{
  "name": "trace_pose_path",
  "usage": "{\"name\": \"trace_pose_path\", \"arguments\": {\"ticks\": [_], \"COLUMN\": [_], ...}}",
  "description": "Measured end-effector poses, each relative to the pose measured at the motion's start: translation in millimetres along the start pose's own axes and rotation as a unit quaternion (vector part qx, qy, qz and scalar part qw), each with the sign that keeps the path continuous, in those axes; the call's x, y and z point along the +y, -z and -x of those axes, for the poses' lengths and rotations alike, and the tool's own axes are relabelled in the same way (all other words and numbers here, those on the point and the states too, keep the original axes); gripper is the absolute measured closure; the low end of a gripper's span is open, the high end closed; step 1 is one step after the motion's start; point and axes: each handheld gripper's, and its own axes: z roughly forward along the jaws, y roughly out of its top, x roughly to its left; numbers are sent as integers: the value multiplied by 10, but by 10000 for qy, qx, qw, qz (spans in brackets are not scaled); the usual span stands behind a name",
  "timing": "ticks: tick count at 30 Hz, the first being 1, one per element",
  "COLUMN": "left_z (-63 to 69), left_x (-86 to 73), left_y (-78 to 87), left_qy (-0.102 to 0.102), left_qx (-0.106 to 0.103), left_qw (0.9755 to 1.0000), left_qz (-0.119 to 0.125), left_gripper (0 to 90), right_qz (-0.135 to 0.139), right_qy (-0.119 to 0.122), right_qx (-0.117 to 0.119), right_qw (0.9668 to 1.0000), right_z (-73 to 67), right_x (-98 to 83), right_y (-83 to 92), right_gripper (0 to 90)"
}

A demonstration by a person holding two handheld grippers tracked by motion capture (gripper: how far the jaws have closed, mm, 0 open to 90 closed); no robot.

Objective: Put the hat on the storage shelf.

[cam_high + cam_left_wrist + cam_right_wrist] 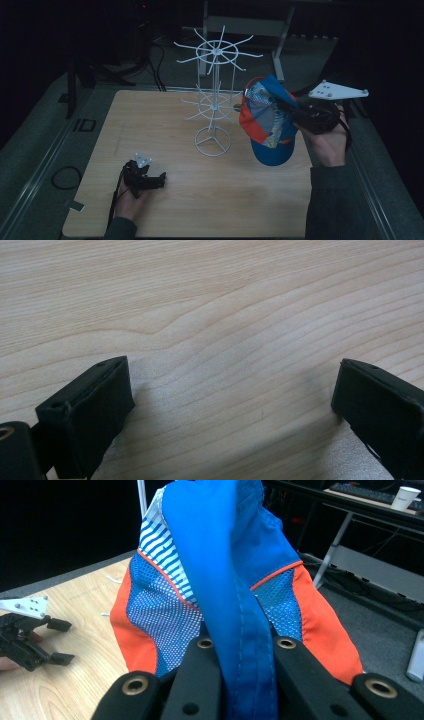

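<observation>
Left hand-held gripper resting low on the counter, jaws spread wide with nothing but bare wood between them. Well off to its right, past the white wire rack, right hand-held gripper clamped tight on the cap, held up in the air just beside the rack's middle prongs.

Likely light and soft: thin fabric and mesh panels, sagging and folding under its own weight; only the brim looks stiff. Best taken at the brim or a stitched edge, as now, never by the loose mesh. Liable to swing and snag on the prongs.

High view gives the cap's place against the rack. Right gripper view gives the grip itself: blue stitched band pinched between the jaws. Left gripper view confirms open, empty jaws.
</observation>
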Motion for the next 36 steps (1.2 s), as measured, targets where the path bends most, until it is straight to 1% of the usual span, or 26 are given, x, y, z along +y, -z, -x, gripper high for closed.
{"name": "trace_pose_path", "arguments": {"ticks": [17, 36], "left_z": [0, 0], "left_x": [0, 0], "left_y": [0, 0], "left_qy": [2, 1], "left_qx": [0, 0], "left_qw": [10000, 10000], "left_qz": [0, 1], "left_gripper": [34, 34], "right_qz": [194, 387], "right_qy": [29, 74], "right_qx": [-41, 71], "right_qw": [9998, 9992], "right_z": [4, -26], "right_x": [47, 109], "right_y": [83, 169], "right_gripper": [886, 887]}}
